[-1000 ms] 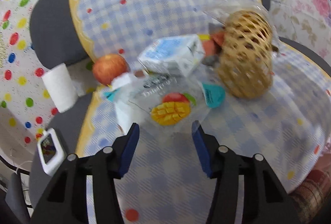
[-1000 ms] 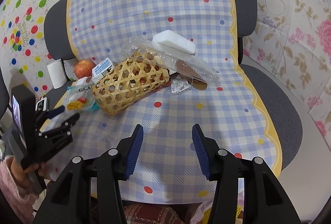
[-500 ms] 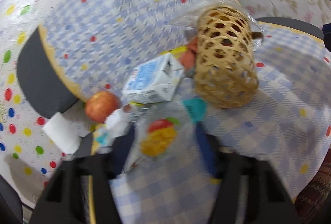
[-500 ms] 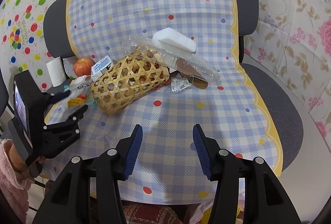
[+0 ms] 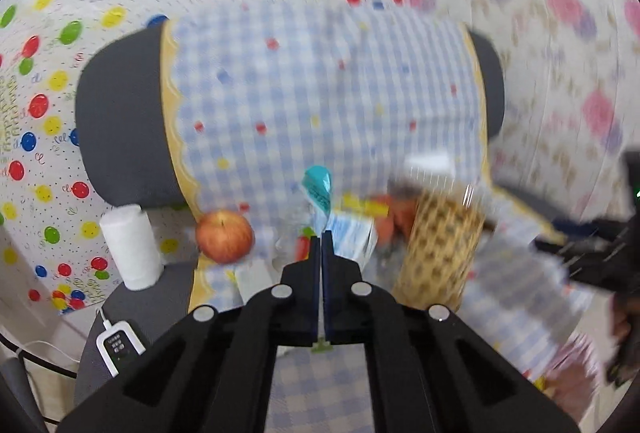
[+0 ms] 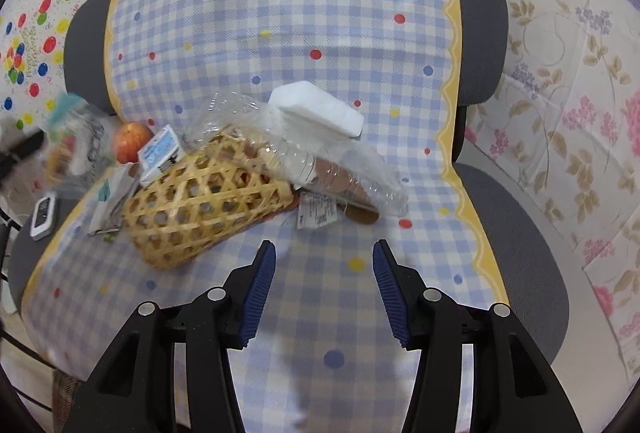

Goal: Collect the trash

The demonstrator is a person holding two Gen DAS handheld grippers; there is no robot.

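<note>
My left gripper (image 5: 321, 237) is shut on a clear mango snack wrapper (image 5: 318, 189) whose teal corner sticks up past the fingertips. It is held clear of the chair. The right wrist view shows the same wrapper (image 6: 74, 145) blurred in the air at far left. My right gripper (image 6: 324, 261) stands open over the checkered cloth (image 6: 340, 33), nothing between its fingers. Ahead of it lies a tipped wicker basket (image 6: 204, 201) with a clear plastic bottle (image 6: 320, 161), a white foam block (image 6: 316, 109), a small printed wrapper (image 6: 316, 213) and a milk carton (image 6: 160, 153) around it.
A red apple (image 5: 225, 236) sits at the seat's left edge beside a white paper roll (image 5: 130, 245). A white device on a cable (image 5: 118, 345) lies on the grey chair (image 6: 480, 33). Patterned sheets cover the walls behind. A flat paper packet (image 6: 112, 201) lies left of the basket.
The left gripper went from open around the mango wrapper to shut on it and rose, lifting it off the seat. The right gripper drifted a little sideways, still open.
</note>
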